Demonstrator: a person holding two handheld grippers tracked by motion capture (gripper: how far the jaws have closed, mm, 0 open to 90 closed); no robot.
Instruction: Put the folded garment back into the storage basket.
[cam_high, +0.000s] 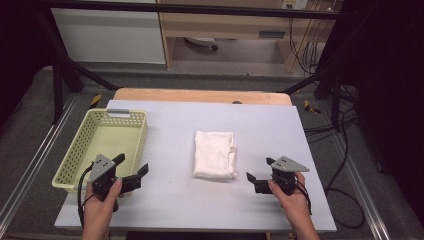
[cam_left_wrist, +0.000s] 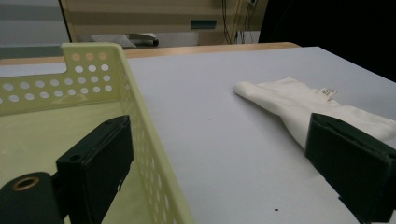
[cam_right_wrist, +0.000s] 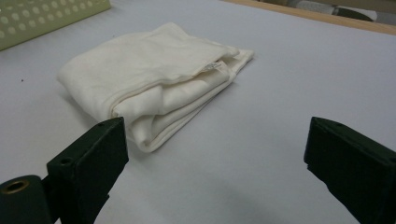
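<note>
At the far left of the tabletop (cam_high: 175, 200) stands a pale yellow perforated basket (cam_high: 131, 142); its near end is partly hidden behind the left tongs (cam_high: 133, 168), so that corner cannot be made out. These tongs, held in the person's left hand (cam_high: 102, 197), stand wide open with nothing between them, one jaw over the basket's edge in the left gripper view. In the middle lies a folded white cloth (cam_high: 215, 153), flat on the tabletop, well apart from the basket; a small label (cam_left_wrist: 328, 92) shows on it, too small to read. Farther right, the right tongs (cam_high: 260, 172), held in the right hand (cam_high: 290, 192), gape open and empty, near the cloth but not touching it.
</note>
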